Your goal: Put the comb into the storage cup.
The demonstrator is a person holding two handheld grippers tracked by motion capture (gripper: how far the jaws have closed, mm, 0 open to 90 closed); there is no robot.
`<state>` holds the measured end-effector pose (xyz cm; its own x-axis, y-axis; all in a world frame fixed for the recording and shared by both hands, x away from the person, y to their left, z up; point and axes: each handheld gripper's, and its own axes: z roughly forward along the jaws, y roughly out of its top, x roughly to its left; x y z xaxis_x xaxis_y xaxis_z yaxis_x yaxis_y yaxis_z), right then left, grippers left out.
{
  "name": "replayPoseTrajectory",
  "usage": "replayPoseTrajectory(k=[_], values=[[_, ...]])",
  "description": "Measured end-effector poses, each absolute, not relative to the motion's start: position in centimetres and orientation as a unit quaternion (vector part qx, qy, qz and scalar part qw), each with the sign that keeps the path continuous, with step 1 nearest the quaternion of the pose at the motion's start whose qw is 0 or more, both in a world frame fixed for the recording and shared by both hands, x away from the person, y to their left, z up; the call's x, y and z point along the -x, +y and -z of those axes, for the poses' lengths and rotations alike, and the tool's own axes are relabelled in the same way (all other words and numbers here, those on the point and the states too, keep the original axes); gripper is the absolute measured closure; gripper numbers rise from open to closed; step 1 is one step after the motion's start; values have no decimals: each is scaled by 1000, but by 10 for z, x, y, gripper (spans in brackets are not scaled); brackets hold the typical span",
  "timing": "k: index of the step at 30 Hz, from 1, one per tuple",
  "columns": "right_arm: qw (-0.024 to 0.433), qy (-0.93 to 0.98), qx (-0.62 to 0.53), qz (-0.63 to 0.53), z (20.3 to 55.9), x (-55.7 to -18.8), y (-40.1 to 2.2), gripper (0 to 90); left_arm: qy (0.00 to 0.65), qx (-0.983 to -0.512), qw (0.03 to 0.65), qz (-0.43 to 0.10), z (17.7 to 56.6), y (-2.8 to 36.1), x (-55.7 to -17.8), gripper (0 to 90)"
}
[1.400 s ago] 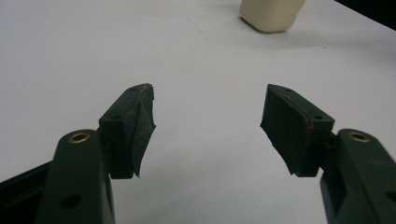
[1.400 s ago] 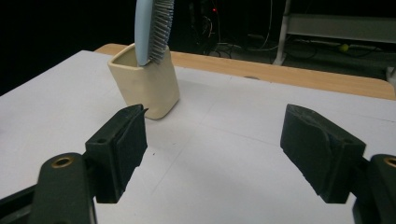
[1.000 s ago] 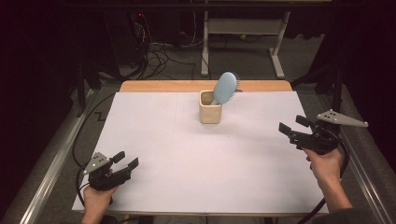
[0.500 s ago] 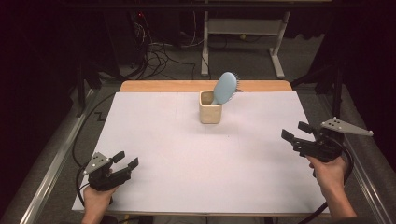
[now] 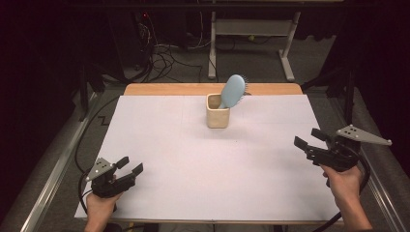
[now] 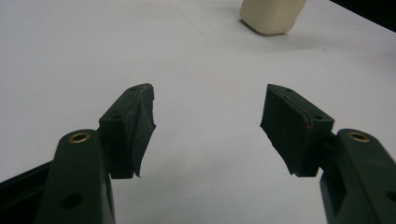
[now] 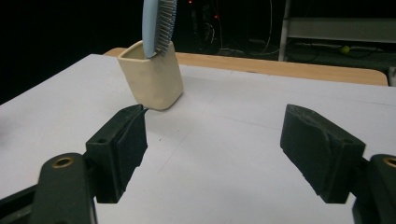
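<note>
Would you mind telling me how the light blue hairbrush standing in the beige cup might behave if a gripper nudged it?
The light blue hairbrush leans on the rim, so it may swing. The small beige cup looks top-heavy and might tip.

Blue hairbrush (image 5: pixel 233 90) tilted, in beige cup (image 5: pixel 217 117)
</note>
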<state>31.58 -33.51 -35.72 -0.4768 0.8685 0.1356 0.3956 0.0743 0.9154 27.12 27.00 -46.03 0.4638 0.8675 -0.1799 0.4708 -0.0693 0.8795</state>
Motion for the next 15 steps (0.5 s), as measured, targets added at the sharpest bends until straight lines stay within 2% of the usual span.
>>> replayPoseTrajectory(k=[15], values=[[236,691,-454,-511,359,-303,-339,237,477,-702,488,-203,460,270,-271,349]])
